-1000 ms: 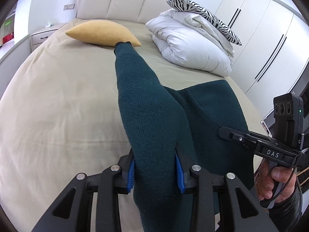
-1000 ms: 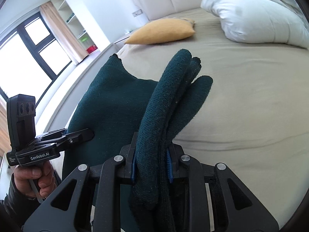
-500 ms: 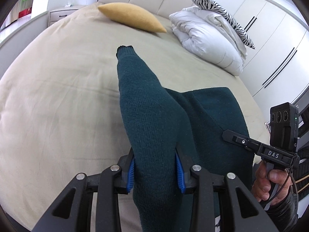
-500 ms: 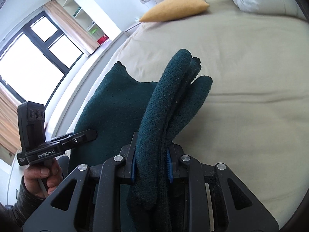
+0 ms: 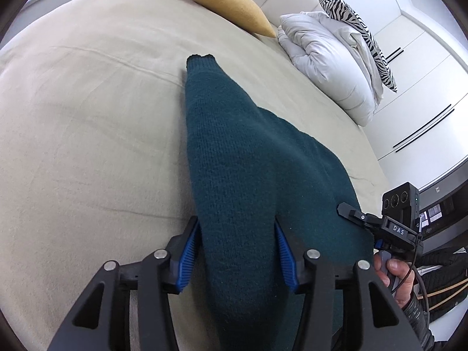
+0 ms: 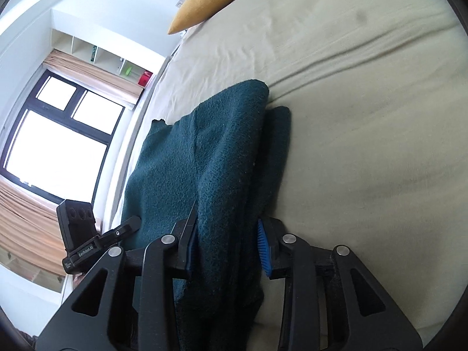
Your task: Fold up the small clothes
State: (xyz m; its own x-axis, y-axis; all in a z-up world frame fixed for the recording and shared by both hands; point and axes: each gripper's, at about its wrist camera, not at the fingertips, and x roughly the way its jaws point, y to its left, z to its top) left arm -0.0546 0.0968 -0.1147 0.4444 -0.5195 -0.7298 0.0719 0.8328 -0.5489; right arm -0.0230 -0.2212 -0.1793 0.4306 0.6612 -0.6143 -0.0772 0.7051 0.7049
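A dark teal knitted sweater (image 5: 248, 175) lies on the beige bed (image 5: 87, 117). My left gripper (image 5: 237, 248) has its jaws parted around a thick fold of the sweater, blue pads (image 5: 190, 251) standing a little off the knit. My right gripper (image 6: 228, 248) is likewise parted around a bunched fold of the sweater (image 6: 210, 158), with a gap at the right pad (image 6: 264, 251). Each gripper shows in the other's view, the right one in the left wrist view (image 5: 380, 225) and the left one in the right wrist view (image 6: 96, 239), both at the sweater's edge.
A yellow pillow (image 5: 228, 3) and a white duvet (image 5: 330, 67) with a zebra-print pillow (image 5: 362, 35) lie at the head of the bed. White wardrobes (image 5: 424, 73) stand to the right. A window (image 6: 58, 134) with curtains is at the bed's far side.
Both grippers have lowered the sweater onto the bed and their jaws have opened wider. The bunched fold in the right gripper has flattened out on the bed.
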